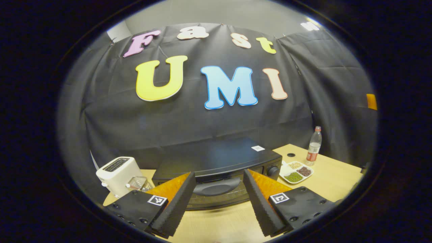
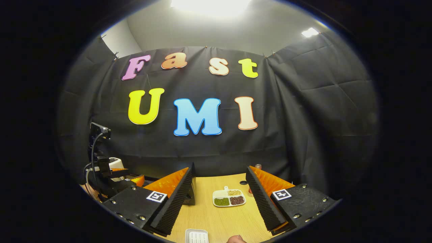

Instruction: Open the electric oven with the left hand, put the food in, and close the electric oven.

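Note:
The black electric oven [image 1: 216, 158] stands on the wooden table [image 1: 219, 226] with its door shut and the curved handle [image 1: 216, 186] facing me. My left gripper [image 1: 219, 172] is open just in front of the door, its fingers either side of the handle and apart from it. My right gripper [image 2: 220, 167] is open over the table with nothing in it. A small white ridged tray [image 2: 196, 236] lies near the table's front edge below it. In the right gripper view the left gripper [image 2: 130, 177] shows at the far left, and a corner of the oven [image 2: 191, 197] sits behind my finger.
A white toaster [image 1: 118, 172] stands left of the oven, with a small glass dish [image 1: 140, 183] beside it. Right of the oven lie a divided white plate of beans [image 1: 297, 171] and a plastic bottle [image 1: 314, 145]. A hand [image 2: 236, 239] shows at the lower edge.

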`<state>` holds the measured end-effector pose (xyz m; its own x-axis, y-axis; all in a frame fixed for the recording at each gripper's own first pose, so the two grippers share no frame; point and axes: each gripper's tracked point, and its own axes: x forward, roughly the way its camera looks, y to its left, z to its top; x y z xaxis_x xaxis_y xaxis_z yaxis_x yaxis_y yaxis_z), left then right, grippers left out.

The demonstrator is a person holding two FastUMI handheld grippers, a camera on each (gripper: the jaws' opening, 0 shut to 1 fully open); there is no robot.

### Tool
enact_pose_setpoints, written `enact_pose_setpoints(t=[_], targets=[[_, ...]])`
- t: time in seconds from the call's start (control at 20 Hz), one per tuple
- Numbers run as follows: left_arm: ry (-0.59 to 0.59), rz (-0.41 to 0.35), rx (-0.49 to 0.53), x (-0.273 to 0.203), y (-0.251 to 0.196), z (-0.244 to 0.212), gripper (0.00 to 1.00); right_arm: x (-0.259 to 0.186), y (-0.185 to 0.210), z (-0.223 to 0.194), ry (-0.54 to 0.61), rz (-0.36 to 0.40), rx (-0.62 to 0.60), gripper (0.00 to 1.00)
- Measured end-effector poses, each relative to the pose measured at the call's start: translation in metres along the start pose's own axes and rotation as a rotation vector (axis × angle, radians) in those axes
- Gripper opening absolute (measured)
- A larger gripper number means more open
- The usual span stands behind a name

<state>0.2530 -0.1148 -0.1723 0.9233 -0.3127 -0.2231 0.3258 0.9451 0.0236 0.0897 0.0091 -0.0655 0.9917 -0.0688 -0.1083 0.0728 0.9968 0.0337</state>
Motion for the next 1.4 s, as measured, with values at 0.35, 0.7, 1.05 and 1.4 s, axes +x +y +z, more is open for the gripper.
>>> enact_pose_setpoints(t=[0.35, 0.7, 1.05, 1.4], targets=[[-0.109, 0.110, -0.063, -0.096, -0.017, 0.066, 0.99, -0.018, -0.035, 0.013, -0.004, 0.069, 0.095, 0.98], [-0.174, 0.234, -0.039, -0.195, -0.046, 0.101, 0.93, -0.048, -0.066, 0.023, -0.047, 0.173, 0.055, 0.98], [-0.190, 0.304, -0.073, -0.269, -0.056, 0.112, 0.93, -0.070, -0.080, 0.023, -0.082, 0.191, 0.031, 0.98], [-0.210, 0.326, -0.090, -0.299, -0.034, 0.109, 0.98, -0.083, -0.061, 0.026, -0.098, 0.181, 0.004, 0.98]])
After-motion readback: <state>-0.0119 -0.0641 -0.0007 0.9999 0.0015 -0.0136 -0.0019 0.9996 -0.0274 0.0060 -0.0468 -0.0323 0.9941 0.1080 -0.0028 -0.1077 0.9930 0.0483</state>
